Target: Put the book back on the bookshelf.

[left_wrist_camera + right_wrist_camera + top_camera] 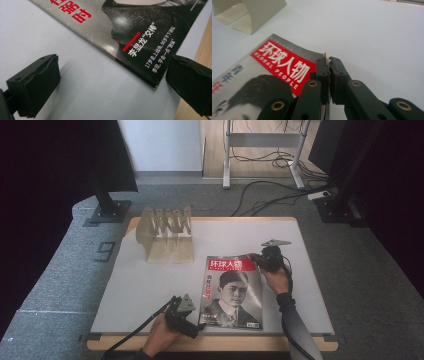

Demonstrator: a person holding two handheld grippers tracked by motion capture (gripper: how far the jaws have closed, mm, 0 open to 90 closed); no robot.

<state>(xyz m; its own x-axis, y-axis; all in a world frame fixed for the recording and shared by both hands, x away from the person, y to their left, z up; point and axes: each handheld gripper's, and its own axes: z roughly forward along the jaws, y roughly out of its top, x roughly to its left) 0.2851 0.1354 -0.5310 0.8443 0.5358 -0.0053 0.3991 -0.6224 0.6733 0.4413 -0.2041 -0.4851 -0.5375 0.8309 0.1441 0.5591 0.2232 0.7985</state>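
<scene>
A glossy magazine with a red title block and a black-and-white portrait on its cover (pixel 232 292) lies on the pale grey table mat (pixel 140 280), toward the near right part of it, its lower edge close to the table's wooden front rim (pixel 215 343). Its upper right corner is pinched edge-on between the jaws of the right gripper (pixel 329 65), which are clenched on the cover's edge, and the corner curls up off the mat there. In the high view that gripper (pixel 260 261) sits at the magazine's top right, with a hand behind it. The left gripper (pixel 197 326) rests at the magazine's lower left corner; its jaws stand wide apart and grasp nothing, one on the bare mat, the other just beside the corner. Behind the magazine, well apart from it, stands a beige slotted file rack (pixel 167 237) on the mat's far left part.
</scene>
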